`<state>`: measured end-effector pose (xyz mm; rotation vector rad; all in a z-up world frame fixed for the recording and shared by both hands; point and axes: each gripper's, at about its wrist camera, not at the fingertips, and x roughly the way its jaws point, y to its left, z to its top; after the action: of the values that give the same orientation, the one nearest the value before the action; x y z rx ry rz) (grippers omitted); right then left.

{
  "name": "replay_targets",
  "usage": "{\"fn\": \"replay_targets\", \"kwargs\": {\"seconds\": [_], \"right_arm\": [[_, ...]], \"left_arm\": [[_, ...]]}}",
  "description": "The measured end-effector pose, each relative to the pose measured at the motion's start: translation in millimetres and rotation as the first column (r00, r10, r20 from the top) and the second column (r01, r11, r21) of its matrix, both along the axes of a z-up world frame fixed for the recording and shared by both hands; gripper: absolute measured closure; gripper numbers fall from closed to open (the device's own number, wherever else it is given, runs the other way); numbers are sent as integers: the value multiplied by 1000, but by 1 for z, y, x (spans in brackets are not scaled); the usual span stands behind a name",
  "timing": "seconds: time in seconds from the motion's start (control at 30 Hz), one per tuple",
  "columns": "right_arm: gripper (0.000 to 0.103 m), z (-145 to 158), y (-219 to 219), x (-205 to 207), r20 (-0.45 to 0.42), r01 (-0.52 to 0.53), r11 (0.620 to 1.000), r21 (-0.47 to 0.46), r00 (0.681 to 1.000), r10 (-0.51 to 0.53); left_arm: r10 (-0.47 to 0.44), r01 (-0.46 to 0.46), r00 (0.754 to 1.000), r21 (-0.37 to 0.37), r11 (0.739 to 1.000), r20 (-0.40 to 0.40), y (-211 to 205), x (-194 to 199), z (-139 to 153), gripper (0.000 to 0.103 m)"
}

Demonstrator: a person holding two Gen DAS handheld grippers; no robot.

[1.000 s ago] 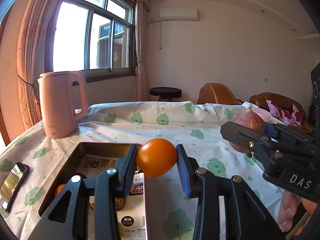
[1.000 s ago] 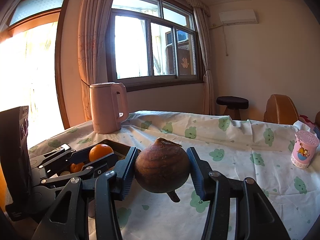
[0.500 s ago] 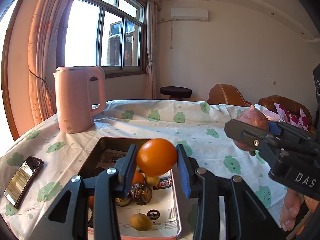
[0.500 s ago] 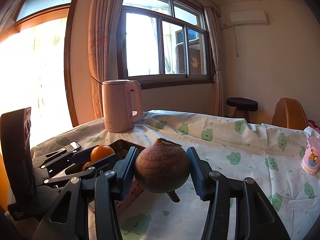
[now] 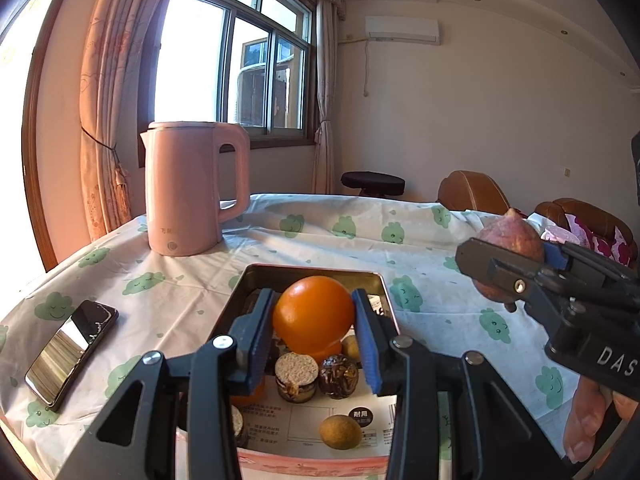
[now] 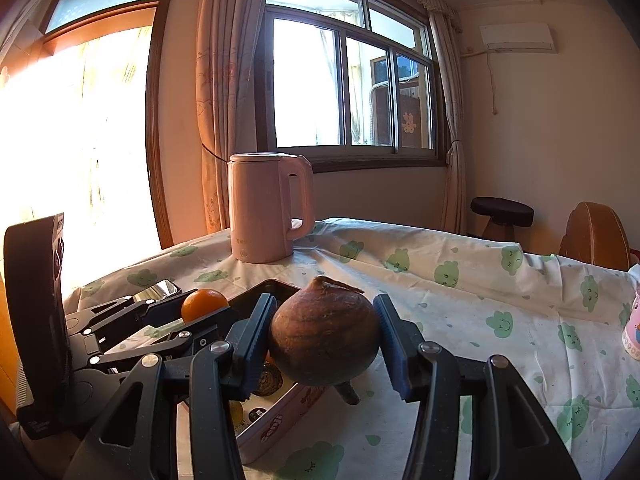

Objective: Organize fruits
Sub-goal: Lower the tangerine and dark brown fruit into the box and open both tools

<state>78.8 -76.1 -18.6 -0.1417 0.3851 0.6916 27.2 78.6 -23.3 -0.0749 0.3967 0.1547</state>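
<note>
Orange fruit (image 5: 314, 312) sat clamped in the left hand-held gripper (image 5: 314, 320), directly above the tin tray (image 5: 312, 270); the right hand-held gripper (image 6: 324, 340), gripping a brown bulb (image 6: 324, 340), hung beside the tray's right.

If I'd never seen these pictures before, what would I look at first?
Probably the bright orange squeezed in the left gripper, held just above the tin of little fruits. Next, the big brown fruit clamped in the right gripper, over the tablecloth beside the tin. Behind them stands a tall pink kettle by the sunny window.
</note>
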Motion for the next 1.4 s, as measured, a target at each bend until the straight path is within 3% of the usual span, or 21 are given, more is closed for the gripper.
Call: {"fn": "replay_targets", "kwargs": {"seconds": [0.27,0.7,1.03,1.1,1.27,1.4], "right_arm": [[51,-11,24,2,-34,-43,999,-12,999,43],[51,-49,55,21,-189,-90,993,-75,979,75],[49,-56,57,29,-242,-109,991,-78,966,87],[46,-56,56,28,-238,-102,992,-80,968,80],[37,-51,44,24,-215,-66,996,-54,975,53],[32,-43,30,17,-153,-6,998,-56,988,-3]], "left_arm": [[34,-35,999,-12,999,-25,17,-4,-7,63],[62,-66,994,-44,997,-88,35,-3,-27,63],[69,-72,993,-40,997,-93,36,-4,-28,60],[68,-72,994,-42,997,-89,37,-4,-28,57],[69,-71,996,-50,996,-50,37,-10,-22,34],[64,-64,998,-37,997,-15,32,-14,-16,26]]}}
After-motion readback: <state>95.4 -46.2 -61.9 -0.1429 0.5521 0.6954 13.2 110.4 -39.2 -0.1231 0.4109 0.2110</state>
